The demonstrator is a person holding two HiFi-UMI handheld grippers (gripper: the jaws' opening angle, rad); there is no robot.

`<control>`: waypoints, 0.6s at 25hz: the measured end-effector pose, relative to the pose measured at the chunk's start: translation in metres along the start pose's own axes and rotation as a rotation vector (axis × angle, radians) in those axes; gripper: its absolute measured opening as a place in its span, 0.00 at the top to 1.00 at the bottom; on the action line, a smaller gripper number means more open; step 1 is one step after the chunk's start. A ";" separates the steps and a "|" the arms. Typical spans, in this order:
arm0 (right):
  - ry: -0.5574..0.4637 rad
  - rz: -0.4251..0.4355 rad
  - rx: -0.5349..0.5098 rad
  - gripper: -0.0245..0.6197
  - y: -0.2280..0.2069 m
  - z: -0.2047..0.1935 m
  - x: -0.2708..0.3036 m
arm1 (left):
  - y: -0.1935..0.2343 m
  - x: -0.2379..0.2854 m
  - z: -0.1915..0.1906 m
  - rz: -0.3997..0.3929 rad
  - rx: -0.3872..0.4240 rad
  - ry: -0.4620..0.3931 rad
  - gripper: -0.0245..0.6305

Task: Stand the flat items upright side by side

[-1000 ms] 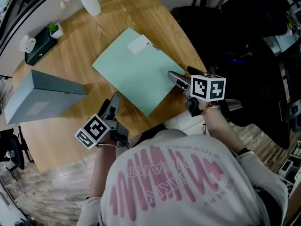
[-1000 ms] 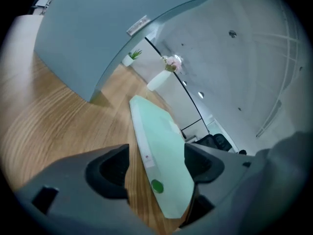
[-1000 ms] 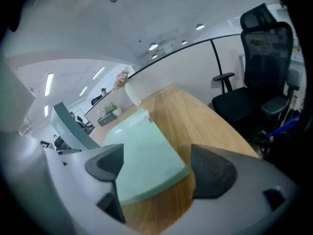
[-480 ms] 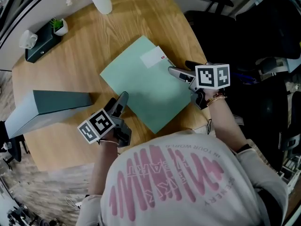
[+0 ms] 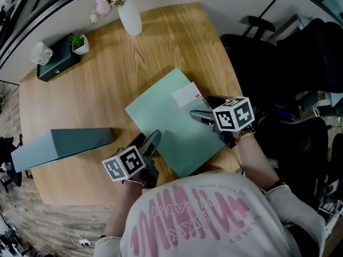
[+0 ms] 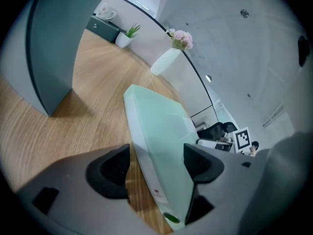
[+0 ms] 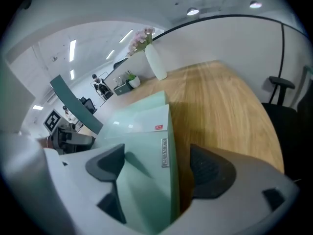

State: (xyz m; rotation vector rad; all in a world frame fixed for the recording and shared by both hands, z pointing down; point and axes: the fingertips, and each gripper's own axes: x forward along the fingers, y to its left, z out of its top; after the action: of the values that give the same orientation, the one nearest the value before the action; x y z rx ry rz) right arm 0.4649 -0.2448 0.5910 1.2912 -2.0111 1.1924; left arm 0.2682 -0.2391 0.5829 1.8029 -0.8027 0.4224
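Mint-green folder (image 5: 171,119) lies flat, opposite edges inside the spread left tongs (image 5: 148,138) and spread right tongs (image 5: 201,107).

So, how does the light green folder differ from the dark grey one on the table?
The light green folder lies flat; the dark grey folder stands upright. The light green folder carries a white label; the dark grey folder shows none. Both are rectangular and rest on the wooden table.
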 end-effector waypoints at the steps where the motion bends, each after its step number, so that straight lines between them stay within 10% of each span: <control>1: 0.000 0.014 0.011 0.30 0.001 -0.001 0.001 | -0.001 0.000 -0.001 0.005 0.016 0.004 0.43; 15: -0.033 0.074 0.068 0.40 0.018 -0.012 0.000 | -0.014 0.012 0.002 0.012 0.166 0.106 0.36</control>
State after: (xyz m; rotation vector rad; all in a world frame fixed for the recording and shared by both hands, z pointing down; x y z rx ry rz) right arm 0.4484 -0.2315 0.5893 1.2860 -2.0750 1.2916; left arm 0.2865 -0.2425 0.5803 1.9121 -0.7221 0.6021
